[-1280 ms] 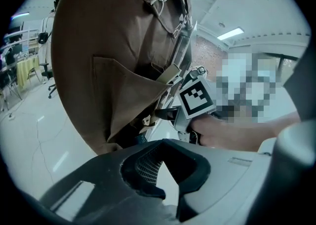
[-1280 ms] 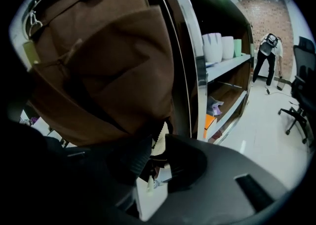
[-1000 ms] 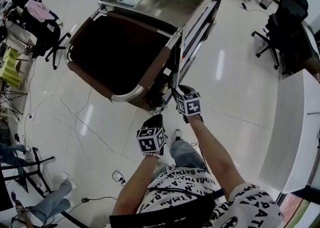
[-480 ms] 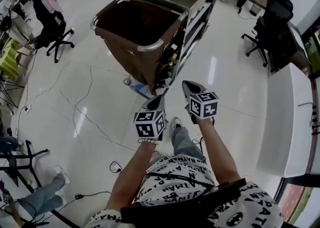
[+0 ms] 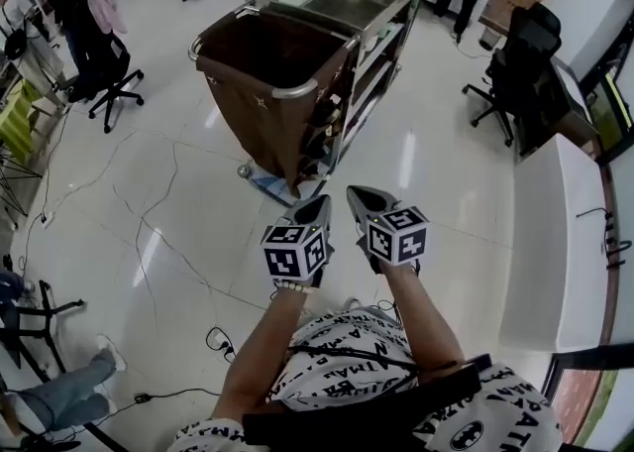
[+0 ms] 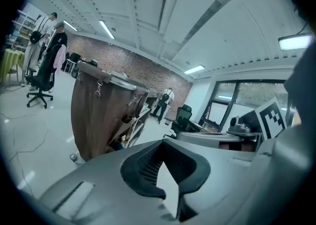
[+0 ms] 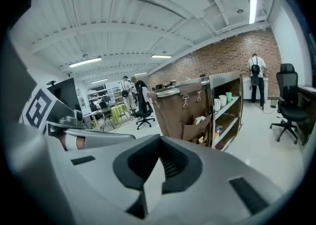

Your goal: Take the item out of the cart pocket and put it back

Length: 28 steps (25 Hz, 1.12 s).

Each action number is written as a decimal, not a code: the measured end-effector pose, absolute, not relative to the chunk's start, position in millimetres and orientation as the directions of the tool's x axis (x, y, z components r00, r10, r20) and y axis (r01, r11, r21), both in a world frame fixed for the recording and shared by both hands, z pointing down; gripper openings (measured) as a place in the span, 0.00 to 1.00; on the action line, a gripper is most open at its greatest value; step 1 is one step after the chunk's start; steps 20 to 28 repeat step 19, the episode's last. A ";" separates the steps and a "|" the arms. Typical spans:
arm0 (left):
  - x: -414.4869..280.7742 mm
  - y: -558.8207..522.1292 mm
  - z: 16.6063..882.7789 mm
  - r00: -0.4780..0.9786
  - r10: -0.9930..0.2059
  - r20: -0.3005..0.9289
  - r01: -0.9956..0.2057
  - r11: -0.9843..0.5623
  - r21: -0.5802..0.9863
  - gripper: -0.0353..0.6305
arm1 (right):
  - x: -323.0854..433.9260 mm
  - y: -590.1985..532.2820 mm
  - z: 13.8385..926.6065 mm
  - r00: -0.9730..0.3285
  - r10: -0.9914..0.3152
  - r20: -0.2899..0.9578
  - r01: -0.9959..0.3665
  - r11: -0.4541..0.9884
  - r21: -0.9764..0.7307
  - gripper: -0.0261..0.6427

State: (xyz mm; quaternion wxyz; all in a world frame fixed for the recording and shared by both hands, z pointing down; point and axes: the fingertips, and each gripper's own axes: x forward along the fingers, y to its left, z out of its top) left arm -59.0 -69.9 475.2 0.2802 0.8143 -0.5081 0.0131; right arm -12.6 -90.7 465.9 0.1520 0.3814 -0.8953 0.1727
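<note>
1. My left gripper (image 6: 164, 146) has its jaws shut tight. Nothing is between them.
2. My right gripper (image 7: 159, 138) has its jaws shut too, and they hold nothing.
3. Both grippers hang side by side in front of my body, above the shiny floor (image 5: 158, 232). They point at the cart (image 5: 260, 113), but they are well apart from it.
4. The cart pocket (image 7: 194, 132) hangs on the brown side of the cart, next to the shelves (image 7: 228, 115). Some pale things poke out of its top. I think the item (image 7: 199, 120) is one of them, so it is in the pocket and not with me.
5. I think this is a pause in the job. Either the item is already back, or I have not yet begun.
6. To take it out, I need to step close to the cart, open one pair of jaws and reach down into the pocket. Then I need to pinch the item gently.
7. The things in the pocket are too small to tell what they are.
8. From my head view, the pocket is seen edge on, so I cannot look inside it.
9. The brown bag is dark inside. I cannot see what is in there.
</note>
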 end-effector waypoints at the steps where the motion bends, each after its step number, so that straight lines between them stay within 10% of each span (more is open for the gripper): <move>1: -57.1 -68.5 473.0 0.483 -0.821 0.303 -0.835 -0.328 0.443 0.05 | -11.1 -87.0 466.4 -0.665 -0.627 0.405 -0.734 0.650 -0.198 0.04; 28: -37.0 -60.1 460.2 0.425 -0.858 0.289 -0.856 -0.278 0.436 0.05 | 20.4 -74.4 459.7 -0.696 -0.605 0.386 -0.704 0.680 -0.204 0.04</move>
